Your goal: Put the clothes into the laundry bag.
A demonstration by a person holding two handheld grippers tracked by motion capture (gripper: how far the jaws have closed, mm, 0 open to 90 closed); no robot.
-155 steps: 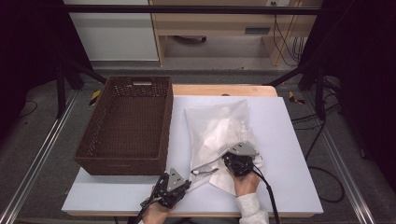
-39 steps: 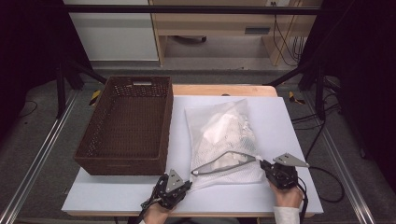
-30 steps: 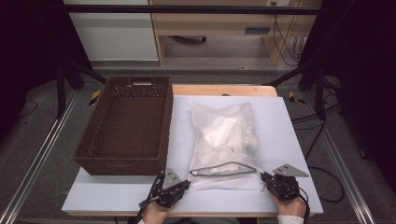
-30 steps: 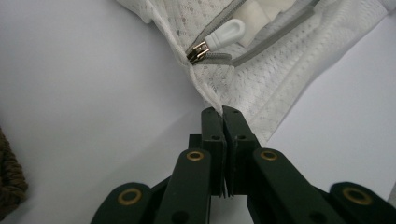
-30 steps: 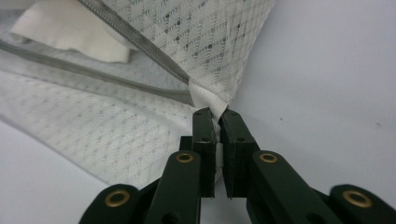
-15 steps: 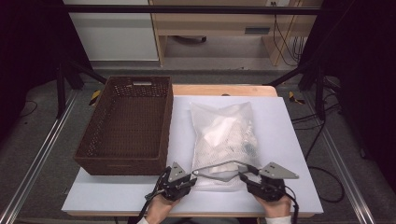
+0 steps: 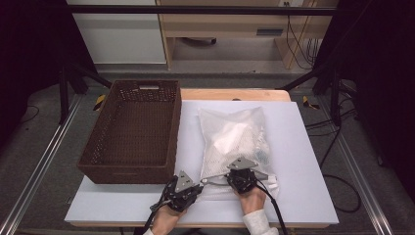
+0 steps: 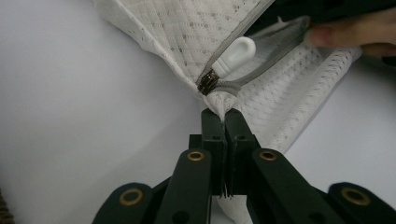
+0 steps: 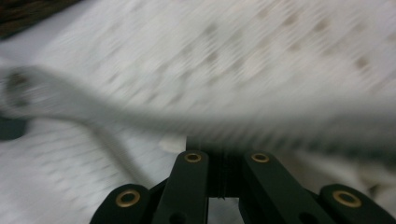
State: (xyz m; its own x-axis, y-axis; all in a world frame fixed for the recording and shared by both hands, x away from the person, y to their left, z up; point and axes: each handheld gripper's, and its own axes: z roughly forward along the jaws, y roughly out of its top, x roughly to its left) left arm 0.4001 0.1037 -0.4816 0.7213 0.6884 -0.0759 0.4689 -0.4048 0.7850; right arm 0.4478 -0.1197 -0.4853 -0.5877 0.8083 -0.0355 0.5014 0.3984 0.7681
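A white mesh bag (image 7: pixel 234 142) lies flat on the white bench (image 7: pixel 303 161), in the middle of the high view, just right of a brown woven basket (image 7: pixel 133 131) that stands at the left centre of the frame. The bag's near edge, with the grey zipper, is at the lower middle of the picture, between the two hands. The left claw (image 7: pixel 198 185) is at the lower centre, at the near left corner of the bag. In the left gripper view its jaws are closed together and pinch the mesh corner (image 8: pixel 223 103) just below the zipper end, where a white zipper pull (image 8: pixel 236 53) lies on the grey tape in the upper middle of the frame. A fingertip of the other hand shows at the upper right there. The right claw (image 7: pixel 230 179) is just right of the left one, on the near edge of the bag; its jaws have just been closing. The right gripper view is blurred, but the jaws stand together at the bottom centre, tight on the grey zipper edge (image 9: pixel 261 122) that crosses the frame above them.
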